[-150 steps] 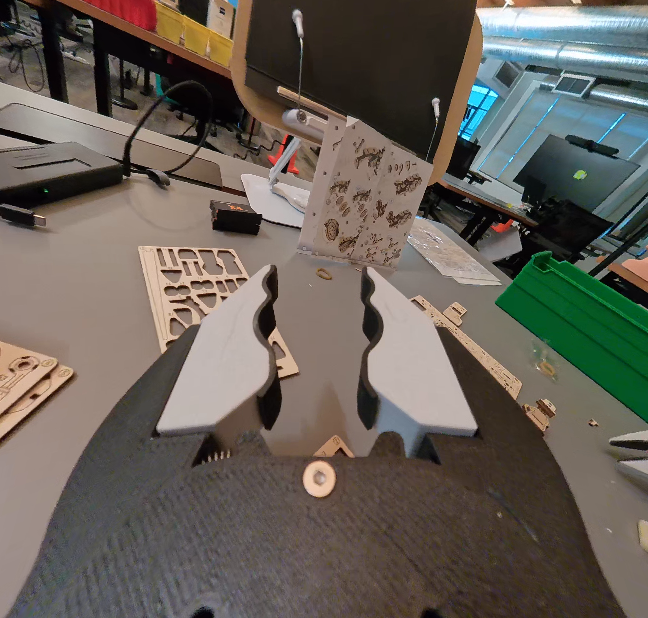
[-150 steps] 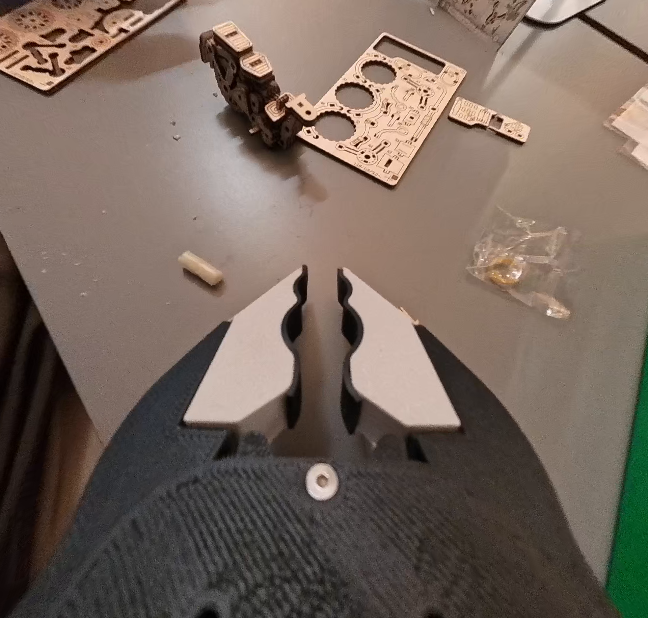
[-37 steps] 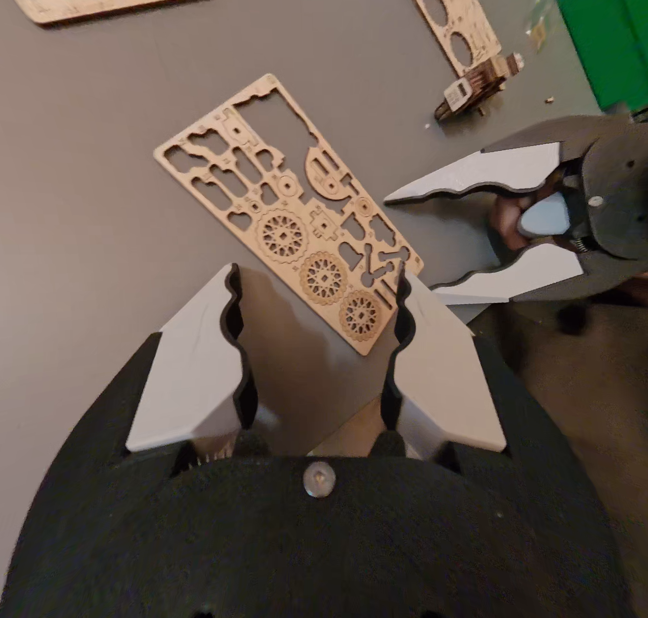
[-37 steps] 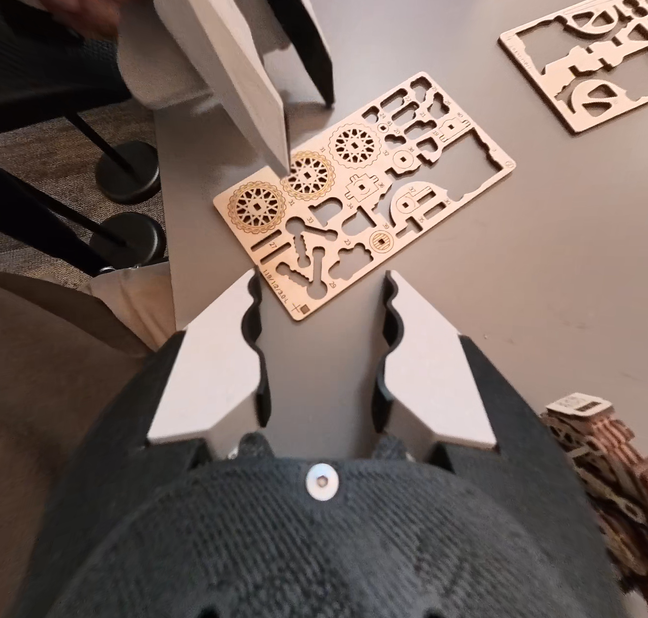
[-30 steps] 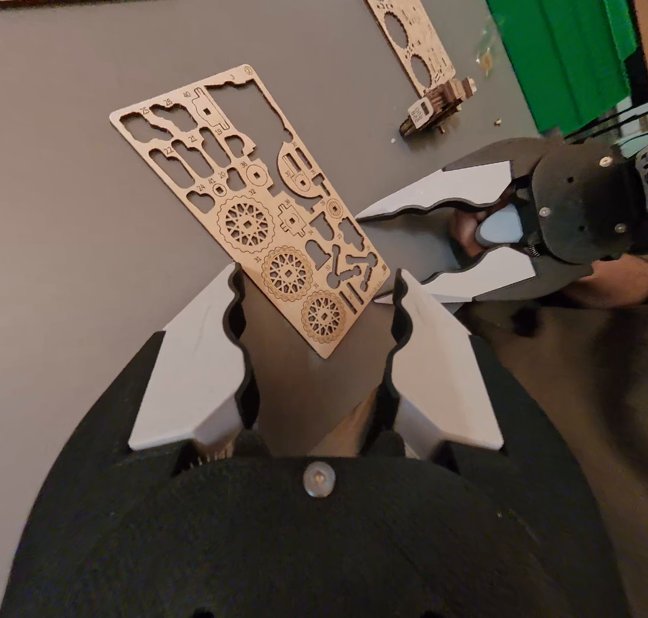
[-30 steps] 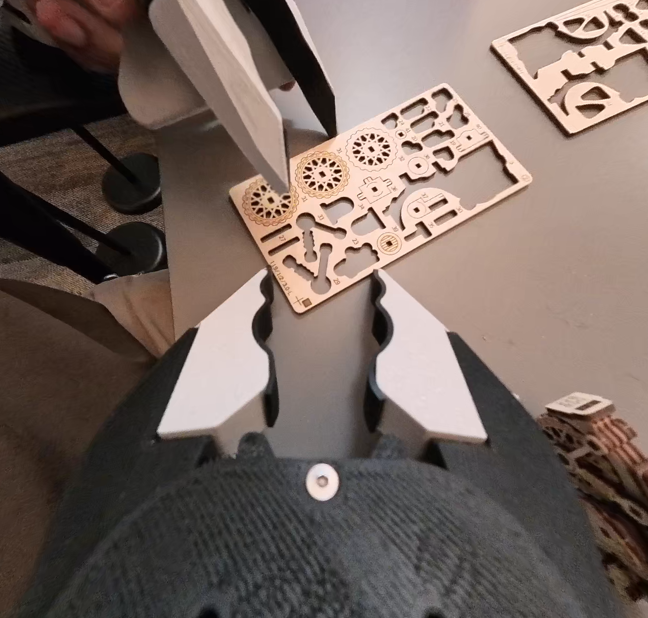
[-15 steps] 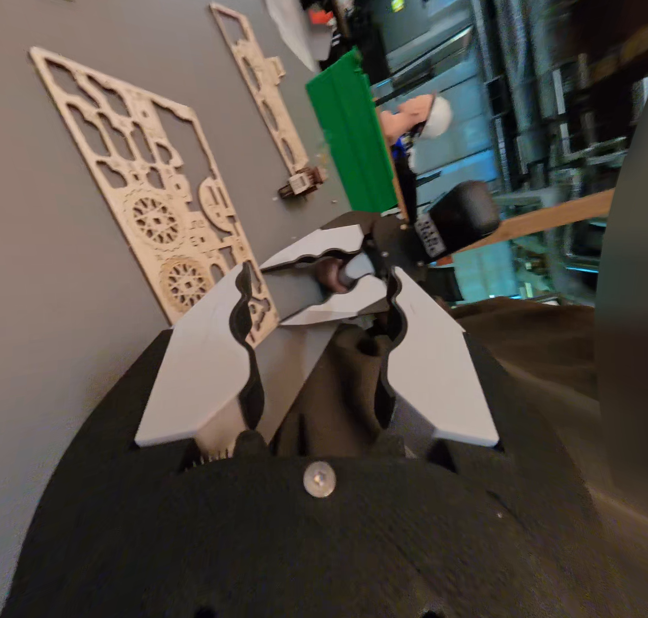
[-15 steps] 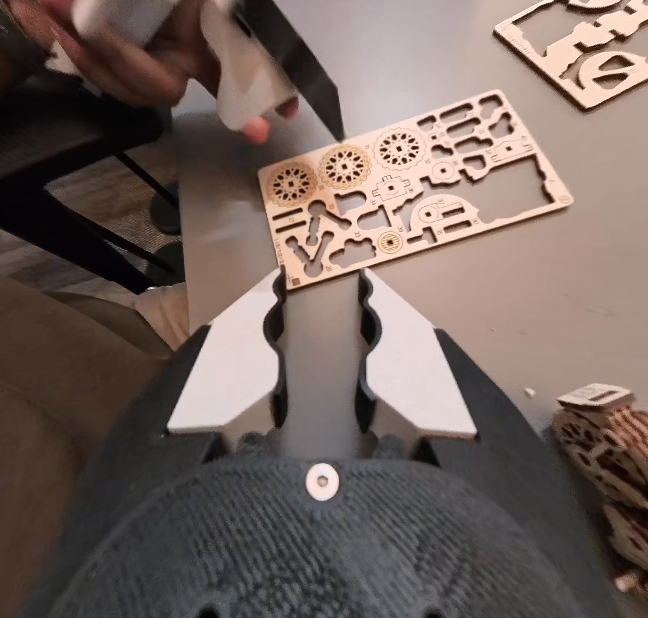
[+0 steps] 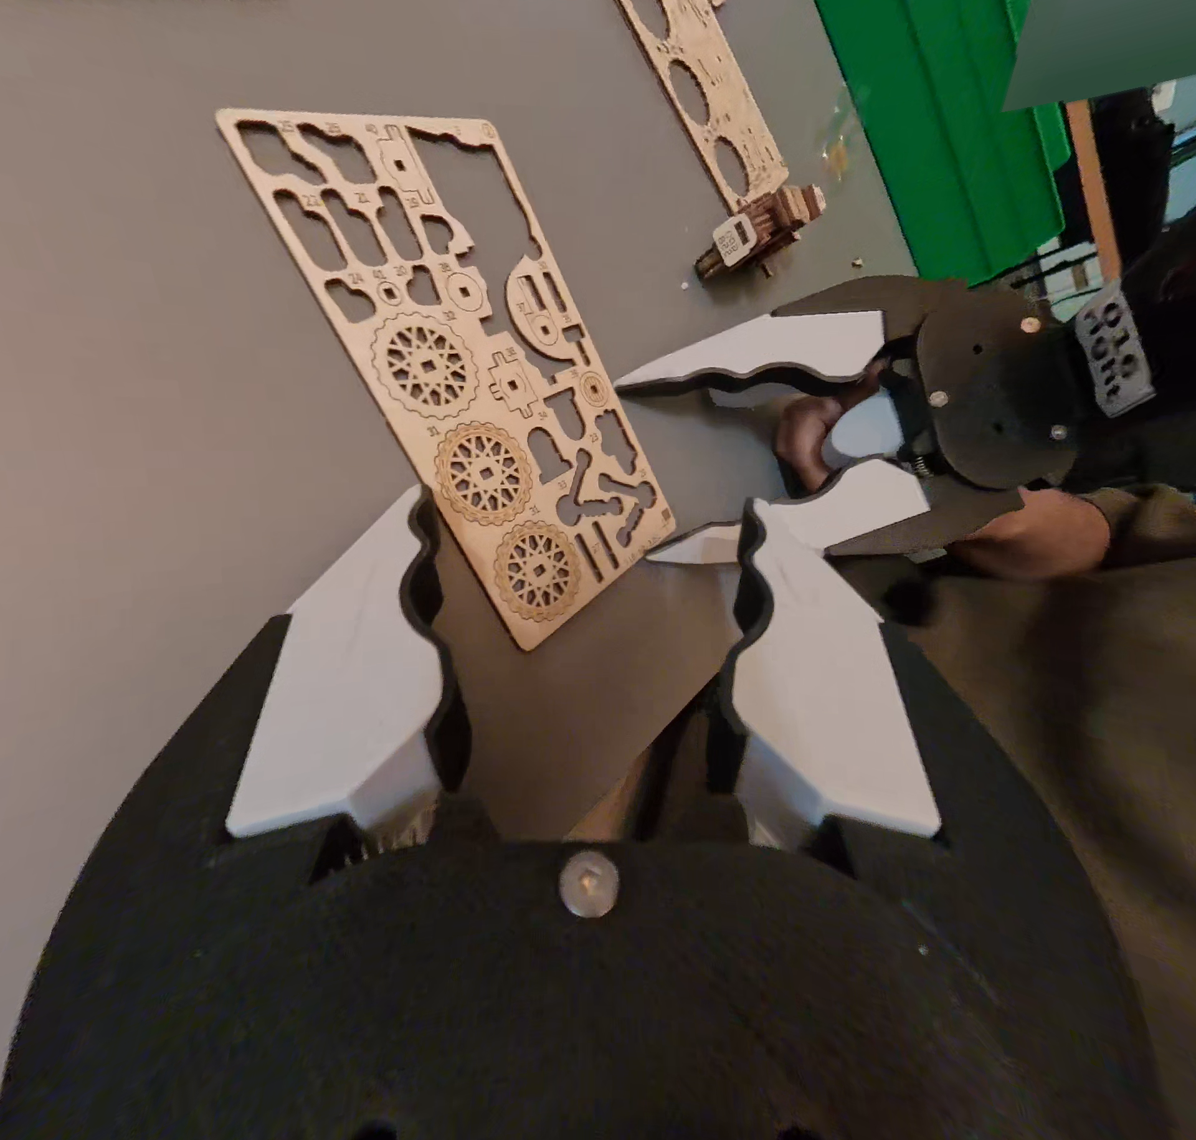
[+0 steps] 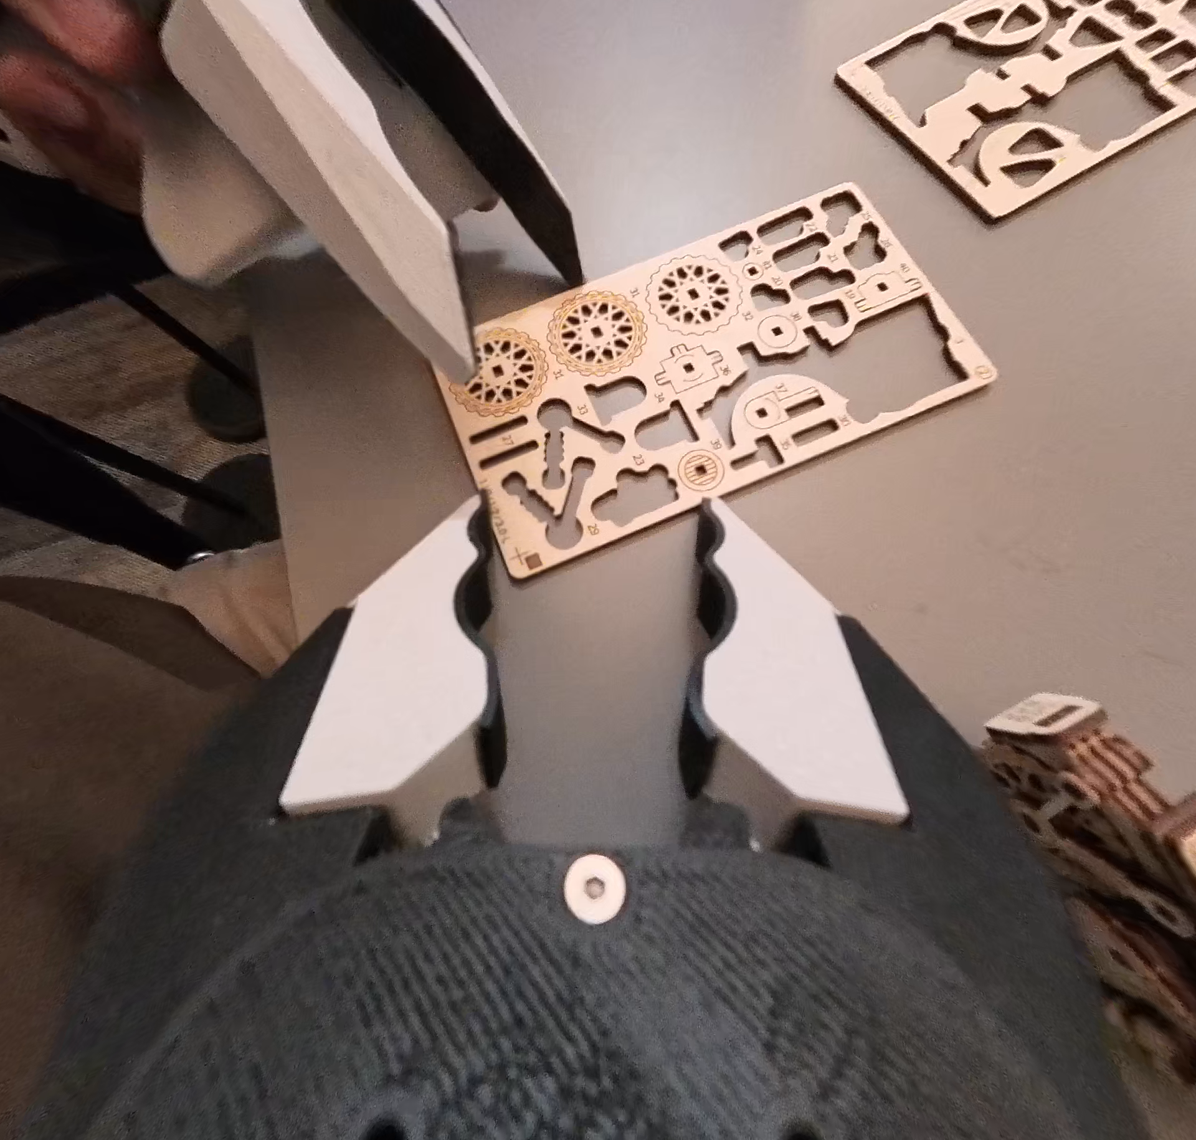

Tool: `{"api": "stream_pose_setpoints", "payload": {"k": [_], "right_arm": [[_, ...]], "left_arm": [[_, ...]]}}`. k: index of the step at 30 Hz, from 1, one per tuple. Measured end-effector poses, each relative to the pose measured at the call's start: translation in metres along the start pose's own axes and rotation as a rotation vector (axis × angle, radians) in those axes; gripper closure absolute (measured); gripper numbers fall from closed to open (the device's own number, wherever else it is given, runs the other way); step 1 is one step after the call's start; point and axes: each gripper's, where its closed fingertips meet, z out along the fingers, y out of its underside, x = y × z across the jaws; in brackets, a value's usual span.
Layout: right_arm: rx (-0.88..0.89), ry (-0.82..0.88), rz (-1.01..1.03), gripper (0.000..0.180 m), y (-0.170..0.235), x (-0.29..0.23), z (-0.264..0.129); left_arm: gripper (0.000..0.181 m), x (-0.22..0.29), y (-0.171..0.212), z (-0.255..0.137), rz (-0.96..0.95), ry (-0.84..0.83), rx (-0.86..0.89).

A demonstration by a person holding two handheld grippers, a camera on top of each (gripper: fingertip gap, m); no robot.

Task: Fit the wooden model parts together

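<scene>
The left gripper hangs over the near corner of the grey table with its jaws spread wide and nothing between them. Its fingertips frame the near end of a thin wooden parts sheet that lies flat on the table, close to the table's corner. Seen from the right wrist view, one pale fingertip of the left gripper comes down onto or just above the end gear wheel of the sheet (whether it truly touches cannot be told), while the dark finger ends at the sheet's far edge.

The right gripper also stands open, less wide than the left, and holds nothing. Its 2 fingertips sit just at the near long edge of the sheet, 1 at the corner and 1 farther along. In the left wrist view the right gripper reaches in from the side, its lower tip at the sheet's corner.

The sheet still carries 3 spoked gear wheels in a row and several smaller pieces, with many cut-outs already empty. The partly built wooden model stands just beside the right gripper. Another punched sheet lies farther off, and a green bin sits beyond the model.
</scene>
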Motion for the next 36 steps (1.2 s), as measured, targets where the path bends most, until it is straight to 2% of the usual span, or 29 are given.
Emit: {"api": "stream_pose_setpoints", "payload": {"k": [1, 7, 14, 20, 26, 27, 28, 30, 33, 36], "right_arm": [[-0.003, 0.009, -0.015, 0.117, 0.001, 0.0, 0.0], [-0.001, 0.01, -0.005, 0.119, 0.001, 0.004, -0.002], [0.004, 0.005, 0.019, 0.119, 0.003, 0.008, -0.005], [0.018, -0.034, 0.074, 0.119, 0.003, 0.009, -0.009], [0.038, -0.07, 0.107, 0.122, 0.001, 0.009, -0.011], [0.039, -0.071, 0.106, 0.123, 0.0, 0.009, -0.011], [0.036, -0.086, 0.101, 0.132, 0.0, 0.006, -0.011], [0.021, -0.116, 0.089, 0.13, 0.001, -0.002, -0.009], [0.01, -0.101, 0.039, 0.131, 0.002, -0.007, -0.006], [0.006, -0.081, 0.009, 0.13, 0.003, -0.008, -0.006]], "left_arm": [[0.083, 0.003, 0.0, 0.0, -0.008, 0.021, 0.005], [0.085, 0.008, -0.01, -0.01, -0.151, 0.195, 0.064], [0.079, 0.017, -0.018, -0.013, -0.188, 0.282, 0.115], [0.083, 0.027, -0.034, -0.028, -0.281, 0.449, 0.195], [0.093, 0.033, -0.043, -0.034, -0.312, 0.528, 0.25], [0.096, 0.035, -0.043, -0.034, -0.313, 0.546, 0.252], [0.1, 0.043, -0.042, -0.035, -0.314, 0.596, 0.232], [0.1, 0.058, -0.038, -0.031, -0.327, 0.681, 0.19], [0.104, 0.058, -0.024, -0.009, -0.273, 0.585, 0.109], [0.104, 0.058, -0.03, -0.016, -0.23, 0.545, 0.149]]}}
